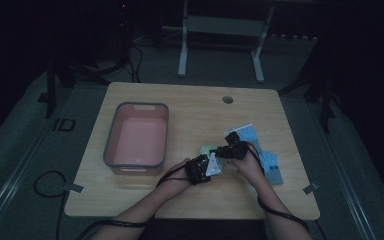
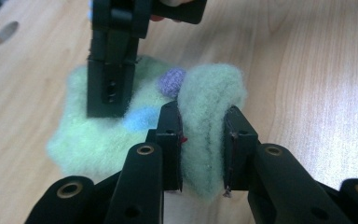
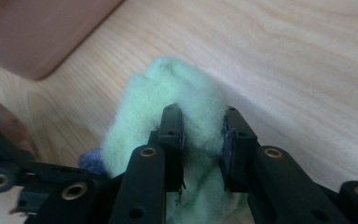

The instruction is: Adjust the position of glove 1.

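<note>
near the middle of the wooden table (image 1: 190,107), a little to the right, your two grippers meet over a pale green fuzzy sock (image 2: 121,121) with a purple dot (image 2: 171,81) and a blue dot (image 2: 140,119). your left gripper (image 2: 203,149) is clamped on a raised fold of the sock, the fleece bulging up between its jaws. your right gripper (image 3: 200,140) is pinched on the green fleece as well, its jaws pressed into the pile from both sides; from the left gripper view it stands just beyond, over the flat part of the sock. to do this fold well, i would keep both grips firm but shallow, lift the fold only enough to clear the wood, and carry it over evenly so the edges line up rather than bunching. watch that the two sets of jaws do not knock each other, since they sit very close. left of the sock, a pink bin (image 1: 111,145) with a grey rim sits on the table, well apart from your hands. to the right lie light blue socks (image 1: 267,157), just beside your right hand (image 1: 252,167). a round cable hole (image 1: 227,99) marks the far edge. the room around is dark, with white desk legs (image 1: 182,47) beyond.
</note>
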A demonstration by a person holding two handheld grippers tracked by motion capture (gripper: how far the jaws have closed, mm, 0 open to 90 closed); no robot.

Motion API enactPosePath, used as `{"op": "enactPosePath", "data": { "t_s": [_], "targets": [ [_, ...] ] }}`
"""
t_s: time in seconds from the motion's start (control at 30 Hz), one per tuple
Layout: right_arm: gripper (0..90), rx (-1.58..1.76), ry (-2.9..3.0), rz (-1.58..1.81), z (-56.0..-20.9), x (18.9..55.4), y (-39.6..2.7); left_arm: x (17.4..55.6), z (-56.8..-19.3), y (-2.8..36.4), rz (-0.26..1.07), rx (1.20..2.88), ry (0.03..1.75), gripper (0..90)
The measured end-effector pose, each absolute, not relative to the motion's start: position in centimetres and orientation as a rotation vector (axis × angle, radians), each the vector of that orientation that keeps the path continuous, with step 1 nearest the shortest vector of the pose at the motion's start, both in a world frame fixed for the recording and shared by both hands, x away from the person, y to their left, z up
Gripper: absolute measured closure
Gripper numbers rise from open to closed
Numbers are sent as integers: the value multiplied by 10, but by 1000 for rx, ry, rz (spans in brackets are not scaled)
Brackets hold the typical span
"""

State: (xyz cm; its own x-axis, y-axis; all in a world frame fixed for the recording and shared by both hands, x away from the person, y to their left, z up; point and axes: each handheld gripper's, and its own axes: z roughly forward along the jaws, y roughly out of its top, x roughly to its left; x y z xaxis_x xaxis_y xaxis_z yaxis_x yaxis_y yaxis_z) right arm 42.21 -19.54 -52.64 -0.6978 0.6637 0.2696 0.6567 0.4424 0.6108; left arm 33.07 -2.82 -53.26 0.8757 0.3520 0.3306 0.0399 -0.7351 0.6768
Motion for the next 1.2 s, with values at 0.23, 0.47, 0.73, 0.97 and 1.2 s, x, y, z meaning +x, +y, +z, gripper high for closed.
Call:
{"op": "enactPosePath", "data": {
  "t_s": [0.23, 0.47, 0.73, 0.97, 1.2],
  "targets": [
    [744, 1216, 2625, 1213, -498, 420, -193, 329, -501, -19, 605, 2342, 268, 739],
    [744, 1167, 2601, 1260, -467, 421, -181, 331, -471, -2, 636, 2339, 252, 739],
    [744, 1115, 2588, 1293, -441, 427, -160, 336, -451, 18, 676, 2350, 242, 739],
    [744, 1076, 2600, 1319, -427, 434, -138, 341, -439, 41, 682, 2350, 251, 740],
    [744, 1019, 2624, 1311, -418, 440, -105, 342, -435, 67, 707, 2360, 286, 740]
  ]
}}
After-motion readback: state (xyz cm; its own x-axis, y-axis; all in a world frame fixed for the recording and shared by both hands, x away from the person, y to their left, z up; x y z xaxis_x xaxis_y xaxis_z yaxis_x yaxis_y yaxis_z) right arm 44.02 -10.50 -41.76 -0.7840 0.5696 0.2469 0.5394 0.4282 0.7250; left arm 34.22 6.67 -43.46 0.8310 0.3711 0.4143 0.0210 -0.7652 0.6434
